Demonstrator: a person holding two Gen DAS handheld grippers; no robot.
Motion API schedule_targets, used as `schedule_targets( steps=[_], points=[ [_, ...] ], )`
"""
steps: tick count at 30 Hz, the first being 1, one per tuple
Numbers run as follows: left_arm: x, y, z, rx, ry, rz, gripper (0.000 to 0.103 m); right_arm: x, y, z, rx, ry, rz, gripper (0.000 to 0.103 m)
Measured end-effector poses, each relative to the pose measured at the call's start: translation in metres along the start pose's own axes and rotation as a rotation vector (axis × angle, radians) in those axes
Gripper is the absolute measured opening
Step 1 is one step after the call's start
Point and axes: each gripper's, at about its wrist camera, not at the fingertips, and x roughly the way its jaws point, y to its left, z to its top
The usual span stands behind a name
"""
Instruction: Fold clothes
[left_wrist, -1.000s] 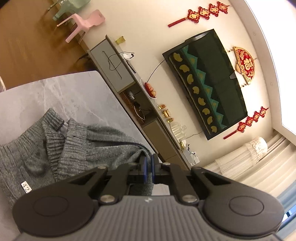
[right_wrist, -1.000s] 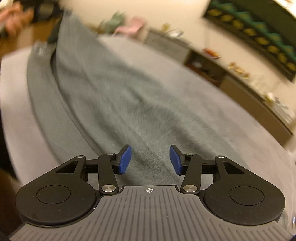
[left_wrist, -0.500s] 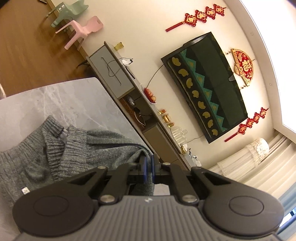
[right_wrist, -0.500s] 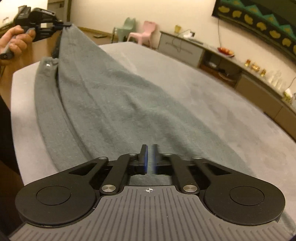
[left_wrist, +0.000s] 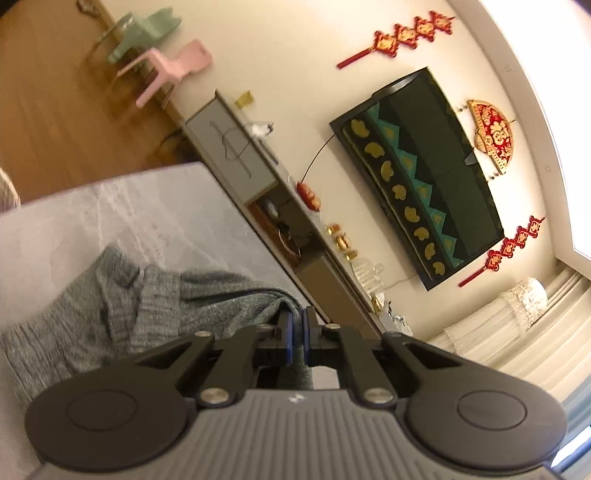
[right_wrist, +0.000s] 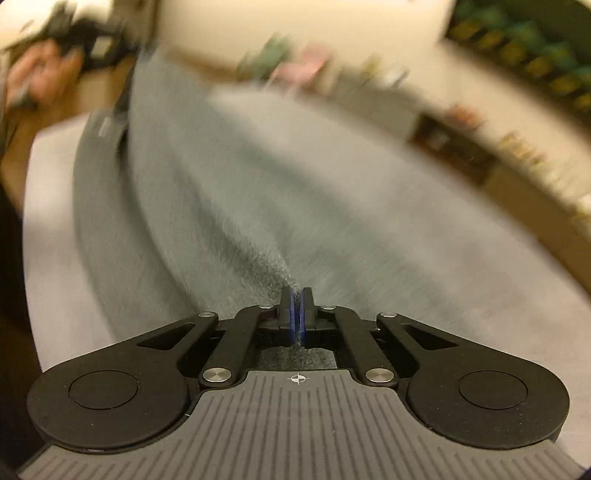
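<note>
Both tongs clamped on the grey sweatpants (right_wrist: 207, 206): left tongs (left_wrist: 294, 328) pinch the ribbed waistband end near the worktop's (left_wrist: 122, 214) far corner, right tongs (right_wrist: 297, 314) pinch fabric at the other end, prob. the leg.

To do the lift well: raise both ends level, keep cloth taut, no twist, so the fold lands square.

Long axis runs tong to tong along the worktop; waistband points away from right tongs, toward the left hand (right_wrist: 40, 79).
</note>
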Motion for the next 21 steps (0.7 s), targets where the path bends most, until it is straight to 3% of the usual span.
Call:
schedule_targets(
  steps=[2,4,7,10,13,14,17,18,20,21],
  points=[
    [-0.020,-0.004,0.000,0.043,-0.039,-0.030,0.003,-0.050,0.008,0.006,0.023,-0.117,-0.037,0.000],
    [-0.024,-0.005,-0.003,0.134,-0.009,0.076,0.003,-0.061,0.033,-0.009,-0.063,-0.076,-0.006,0.000],
    [-0.010,0.014,-0.010,0.106,0.123,0.239,0.002,-0.049,0.066,-0.043,-0.179,0.034,0.023,0.000],
    [-0.013,0.018,-0.016,0.102,0.158,0.308,0.002,-0.036,0.087,-0.069,-0.232,0.097,0.058,0.000],
    [-0.007,0.013,-0.021,0.131,0.180,0.310,0.002,-0.035,0.082,-0.066,-0.222,0.053,0.019,0.000],
    [-0.011,0.007,-0.020,0.147,0.150,0.273,0.002,-0.041,0.075,-0.059,-0.196,0.003,-0.027,0.000],
    [-0.044,-0.023,-0.018,0.235,-0.063,0.054,0.002,-0.064,0.052,-0.040,-0.077,-0.147,-0.185,0.000],
    [-0.042,-0.026,-0.018,0.247,-0.064,0.063,0.002,-0.068,0.047,-0.036,-0.042,-0.175,-0.217,0.000],
    [-0.001,-0.007,-0.023,0.167,0.110,0.193,0.001,-0.046,0.043,-0.040,-0.078,-0.042,-0.140,0.000],
    [0.018,-0.002,-0.025,0.152,0.163,0.241,0.001,-0.031,0.042,-0.043,-0.125,0.004,-0.146,0.000]
  ],
)
